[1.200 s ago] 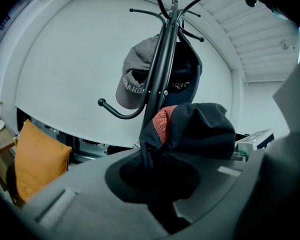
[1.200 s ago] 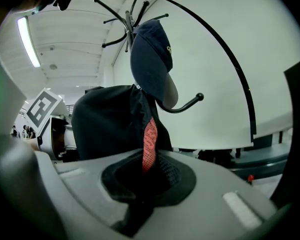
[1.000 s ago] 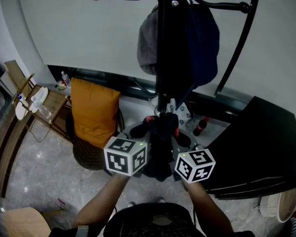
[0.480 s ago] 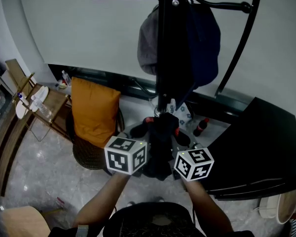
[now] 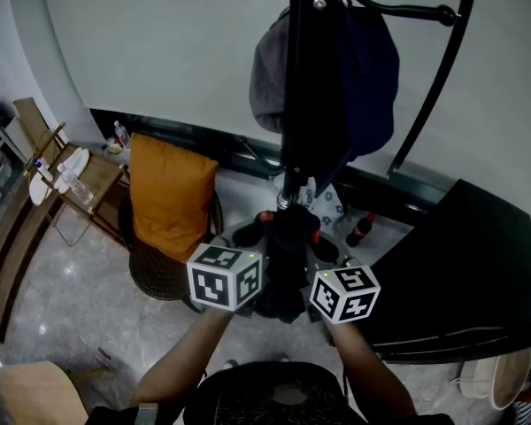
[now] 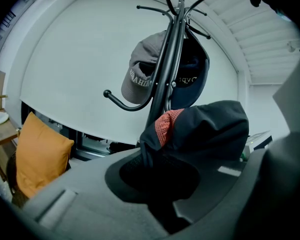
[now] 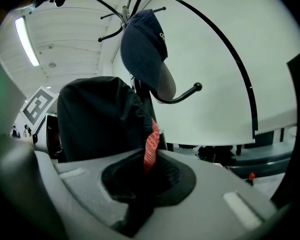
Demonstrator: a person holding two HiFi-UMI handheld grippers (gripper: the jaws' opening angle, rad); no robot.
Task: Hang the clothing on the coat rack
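Note:
A black garment (image 5: 286,264) with a red mesh lining hangs bunched between my two grippers, just in front of the black coat rack pole (image 5: 303,104). My left gripper (image 5: 253,282) is shut on the garment's left side, and the left gripper view has the fabric (image 6: 210,129) filling the jaws (image 6: 165,184). My right gripper (image 5: 322,292) is shut on the other side, with cloth (image 7: 97,119) and a red strip pinched in its jaws (image 7: 140,184). A grey cap (image 5: 270,78) and a navy cap (image 5: 372,78) hang on the rack's hooks above.
An orange cushion (image 5: 168,197) leans on a dark chair at the left. Left of it stands a wooden side table (image 5: 80,184) with bottles. A black tabletop (image 5: 465,273) lies at the right. A curved black rod (image 5: 438,69) rises right of the rack, and a red-capped bottle (image 5: 358,228) stands by its base.

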